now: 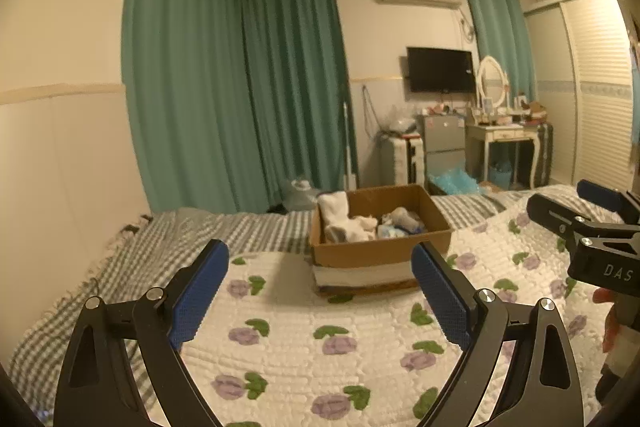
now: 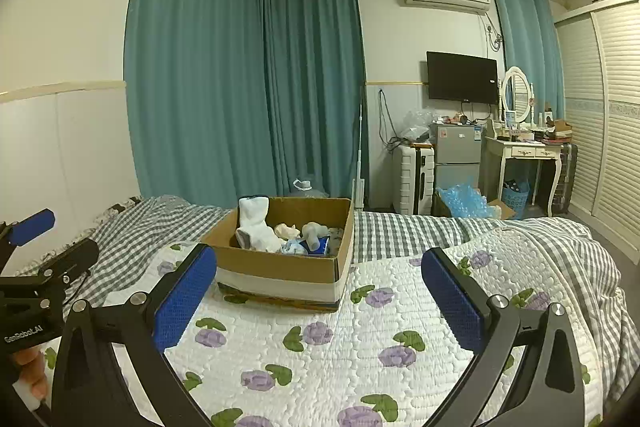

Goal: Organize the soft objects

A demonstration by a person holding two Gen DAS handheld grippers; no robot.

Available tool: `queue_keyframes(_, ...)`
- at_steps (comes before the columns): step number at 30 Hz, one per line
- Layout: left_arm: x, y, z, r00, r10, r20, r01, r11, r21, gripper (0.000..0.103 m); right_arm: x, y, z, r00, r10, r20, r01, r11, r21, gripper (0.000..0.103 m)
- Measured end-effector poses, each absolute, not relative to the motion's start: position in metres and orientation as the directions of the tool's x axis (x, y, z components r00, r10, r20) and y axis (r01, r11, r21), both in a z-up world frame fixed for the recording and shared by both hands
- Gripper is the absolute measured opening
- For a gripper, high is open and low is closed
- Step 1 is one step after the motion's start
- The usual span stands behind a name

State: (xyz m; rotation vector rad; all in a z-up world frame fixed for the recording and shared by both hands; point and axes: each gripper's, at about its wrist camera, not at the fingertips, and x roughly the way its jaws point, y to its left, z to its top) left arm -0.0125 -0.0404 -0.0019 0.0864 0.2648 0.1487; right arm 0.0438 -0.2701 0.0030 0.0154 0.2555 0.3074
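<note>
A brown cardboard box (image 1: 380,251) (image 2: 280,265) stands on the bed's white quilt with purple flowers (image 1: 296,339) (image 2: 340,347). Inside lie white socks (image 1: 340,219) (image 2: 256,223), a grey and beige soft piece (image 1: 404,217) (image 2: 314,229) and a blue-white piece (image 2: 298,247). My left gripper (image 1: 320,291) is open and empty, held above the quilt short of the box. My right gripper (image 2: 320,295) is open and empty, also in front of the box. Each gripper shows at the edge of the other's view, the right one (image 1: 592,219) and the left one (image 2: 40,247).
A grey checked sheet (image 1: 200,231) (image 2: 400,235) covers the bed beyond the quilt. Teal curtains (image 2: 240,87) hang behind. A suitcase (image 2: 414,179), small fridge (image 2: 458,155), dressing table (image 2: 524,155) and wardrobe (image 2: 600,107) stand at the far right.
</note>
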Motion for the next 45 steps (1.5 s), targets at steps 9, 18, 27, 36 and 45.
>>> queue_keyframes(9, -0.0110, -0.0400, -0.0035, 0.949, 0.143, -0.279, -0.123, 0.988, 0.091, 0.094, 0.0392, -0.2685, 0.0007, 0.921, 0.304, -0.245, -0.301, 0.952, 0.049, 0.103)
queue_keyframes(18, -0.0115, -0.0395, -0.0044, 0.951, 0.116, -0.285, -0.097, 0.992, 0.081, 0.094, 0.0334, -0.2652, -0.0007, 0.920, 0.306, -0.247, -0.304, 0.952, 0.045, 0.103)
queue_keyframes(27, -0.0106, -0.0402, -0.0026, 0.950, 0.122, -0.288, -0.101, 0.991, 0.087, 0.094, 0.0342, -0.2621, -0.0019, 0.920, 0.299, -0.255, -0.300, 0.953, 0.035, 0.103)
queue_keyframes(36, -0.0118, -0.0424, -0.0015, 0.950, 0.131, -0.282, -0.107, 0.989, 0.100, 0.094, 0.0355, -0.2615, -0.0035, 0.920, 0.294, -0.259, -0.296, 0.955, 0.030, 0.103)
queue_keyframes(45, -0.0108, -0.0414, -0.0014, 0.949, 0.138, -0.283, -0.110, 0.988, 0.112, 0.094, 0.0361, -0.2616, -0.0041, 0.920, 0.291, -0.260, -0.295, 0.955, 0.028, 0.103)
